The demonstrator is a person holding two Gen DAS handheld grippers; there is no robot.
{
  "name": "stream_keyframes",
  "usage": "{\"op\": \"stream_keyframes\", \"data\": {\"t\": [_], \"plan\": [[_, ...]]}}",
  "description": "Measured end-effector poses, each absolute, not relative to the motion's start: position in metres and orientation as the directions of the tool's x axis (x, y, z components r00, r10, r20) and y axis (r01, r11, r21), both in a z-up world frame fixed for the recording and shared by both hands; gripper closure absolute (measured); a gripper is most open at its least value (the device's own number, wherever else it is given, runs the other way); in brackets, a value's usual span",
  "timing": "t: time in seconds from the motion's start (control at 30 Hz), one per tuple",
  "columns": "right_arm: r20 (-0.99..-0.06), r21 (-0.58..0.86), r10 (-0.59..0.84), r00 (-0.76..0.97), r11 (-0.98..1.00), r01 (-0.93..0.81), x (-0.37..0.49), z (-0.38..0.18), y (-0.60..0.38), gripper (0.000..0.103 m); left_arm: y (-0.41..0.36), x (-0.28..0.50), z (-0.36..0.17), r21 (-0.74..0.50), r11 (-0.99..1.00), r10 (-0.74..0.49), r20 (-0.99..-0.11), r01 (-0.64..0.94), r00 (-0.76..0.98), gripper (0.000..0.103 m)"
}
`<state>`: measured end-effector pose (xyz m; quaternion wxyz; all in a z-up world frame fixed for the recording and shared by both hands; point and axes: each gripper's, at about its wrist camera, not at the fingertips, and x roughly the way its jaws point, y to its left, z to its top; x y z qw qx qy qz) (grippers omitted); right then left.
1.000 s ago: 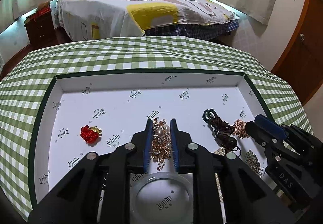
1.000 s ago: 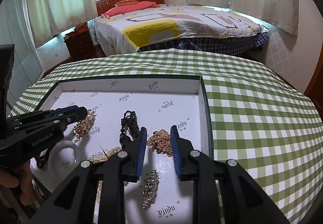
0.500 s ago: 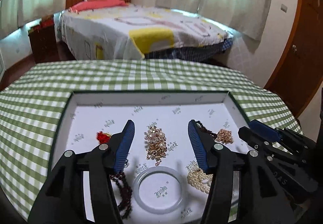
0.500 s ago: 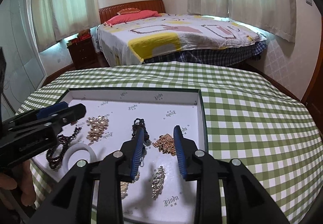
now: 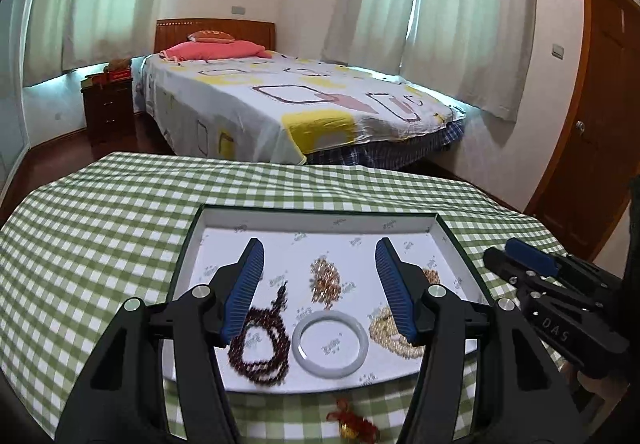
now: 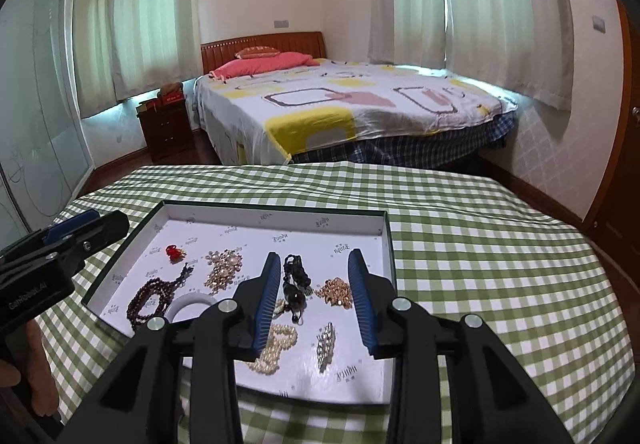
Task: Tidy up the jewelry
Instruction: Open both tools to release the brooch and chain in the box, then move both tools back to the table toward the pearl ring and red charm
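A white box lid used as a tray (image 5: 320,218) (image 6: 276,213) lies on the checked table. In it lie a gold pearl brooch (image 5: 326,278) (image 6: 224,270), a dark red bead string (image 5: 260,350) (image 6: 150,300), a white bangle (image 5: 330,342) (image 6: 192,302), a pearl strand (image 5: 390,330) (image 6: 276,350), a black bead piece (image 6: 296,280), a gold chain cluster (image 6: 336,290), a rhinestone clip (image 6: 326,344) and a red charm (image 6: 175,252). Another red and gold charm (image 5: 352,424) lies on the cloth before the tray. My left gripper (image 5: 320,284) is open and empty above the tray. My right gripper (image 6: 314,298) is open and empty.
The green checked tablecloth (image 6: 500,264) covers a round table. A bed (image 5: 288,104), a dark nightstand (image 5: 108,108) and a wooden door (image 5: 600,124) stand beyond it. The right gripper shows at the right edge of the left wrist view (image 5: 552,296).
My left gripper let go of the gold pearl brooch, opened wide and pulled back and up. My right gripper opened wider and also drew back from the tray.
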<state>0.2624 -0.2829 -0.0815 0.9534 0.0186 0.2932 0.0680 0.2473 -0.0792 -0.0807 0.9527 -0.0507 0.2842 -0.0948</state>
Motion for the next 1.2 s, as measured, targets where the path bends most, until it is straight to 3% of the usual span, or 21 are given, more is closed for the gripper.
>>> {"op": "stream_keyframes", "data": {"t": [0.47,1.2], "plan": [[-0.564,0.095,0.099,0.820,0.994,-0.054,0.208,-0.095,-0.292,0.067,-0.065,0.193,-0.097,-0.154,0.981,-0.187,-0.552,0.121,0.813,0.046],[-0.704,0.120,0.067,0.707,0.992,0.026,0.188,-0.160,-0.300,0.067,-0.063,0.162,-0.135,-0.146,0.983,-0.177,-0.634,0.108,0.752,0.046]]}}
